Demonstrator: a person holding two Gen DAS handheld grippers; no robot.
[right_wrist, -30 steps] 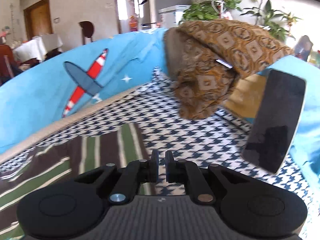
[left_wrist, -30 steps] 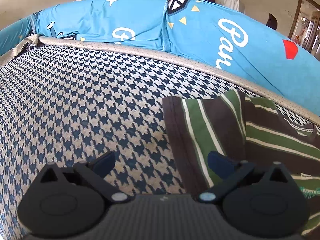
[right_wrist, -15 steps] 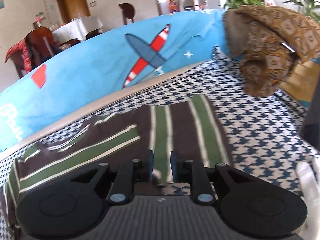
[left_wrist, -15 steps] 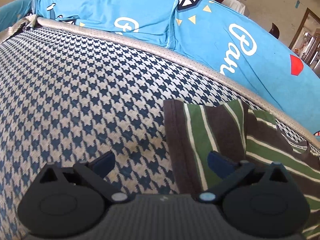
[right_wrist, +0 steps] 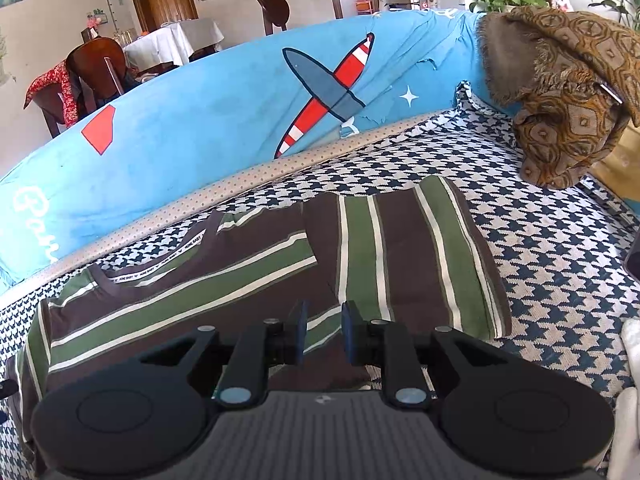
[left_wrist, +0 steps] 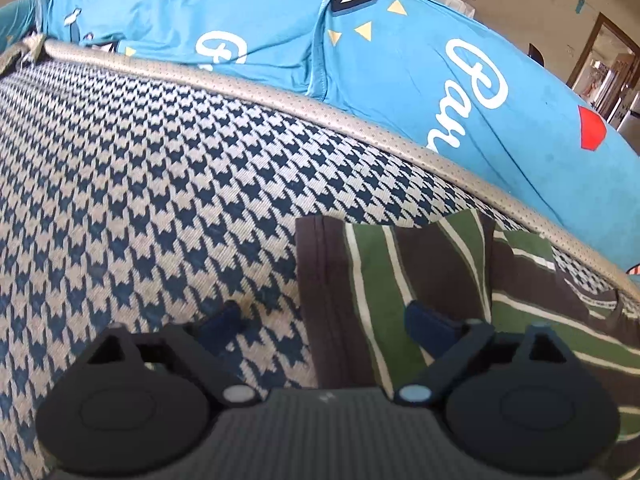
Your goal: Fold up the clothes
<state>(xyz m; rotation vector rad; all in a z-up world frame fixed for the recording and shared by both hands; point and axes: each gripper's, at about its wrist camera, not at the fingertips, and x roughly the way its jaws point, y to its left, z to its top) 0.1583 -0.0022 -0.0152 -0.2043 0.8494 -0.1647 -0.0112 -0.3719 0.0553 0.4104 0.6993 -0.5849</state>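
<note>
The striped shirt [right_wrist: 248,280] lies part-folded on the sofa [left_wrist: 140,184], one side turned in, while the left gripper [left_wrist: 324,320] gapes wide and the right gripper [right_wrist: 323,330] hovers narrowly parted, both empty, more folds remaining.

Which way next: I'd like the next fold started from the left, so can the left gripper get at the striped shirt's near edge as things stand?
Probably yes. The left gripper is open, straddling the striped shirt edge, with nothing between.
</note>
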